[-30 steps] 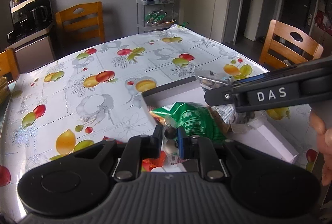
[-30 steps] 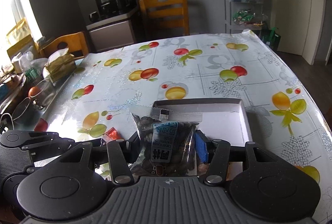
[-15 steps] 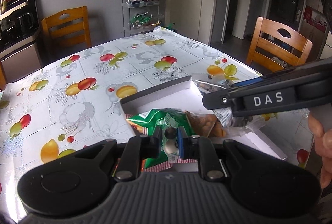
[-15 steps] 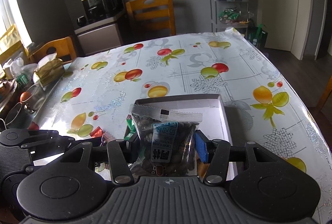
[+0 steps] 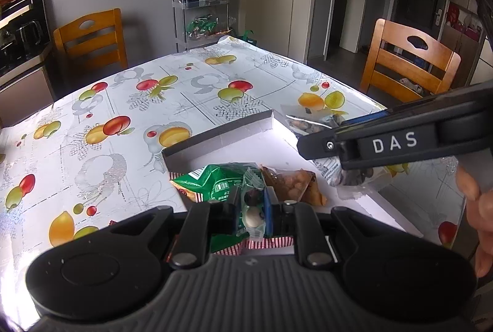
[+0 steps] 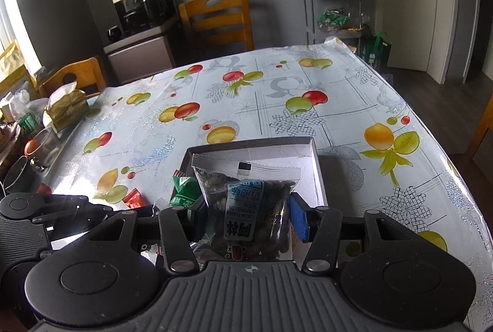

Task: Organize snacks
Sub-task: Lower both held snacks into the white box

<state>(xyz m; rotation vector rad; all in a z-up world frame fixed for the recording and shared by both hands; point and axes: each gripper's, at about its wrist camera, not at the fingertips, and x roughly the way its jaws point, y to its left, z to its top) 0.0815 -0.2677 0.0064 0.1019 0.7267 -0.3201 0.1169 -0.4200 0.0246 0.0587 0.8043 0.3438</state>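
Note:
My left gripper [image 5: 251, 205] is shut on a small green snack packet [image 5: 251, 193], held over the near end of a shallow white box [image 5: 222, 136]. In the box lie a bigger green bag [image 5: 209, 181] and an orange-brown snack packet [image 5: 294, 182]. My right gripper [image 6: 248, 213] is shut on a clear bag of watermelon seeds [image 6: 243, 202] and holds it above the box [image 6: 317, 159]. That gripper and its bag [image 5: 311, 124] come in from the right in the left wrist view.
The table wears a fruit-print cloth [image 6: 277, 91]. A small red packet [image 6: 134, 198] lies left of the box. Cups, a tissue box [image 6: 66, 108] and clutter line the table's left edge. Wooden chairs [image 5: 409, 61] and a wire rack [image 5: 201, 21] stand around.
Both grippers have moved on over the box with their packets still held. The box and the snacks in it show nearer and more to the left in the left wrist view.

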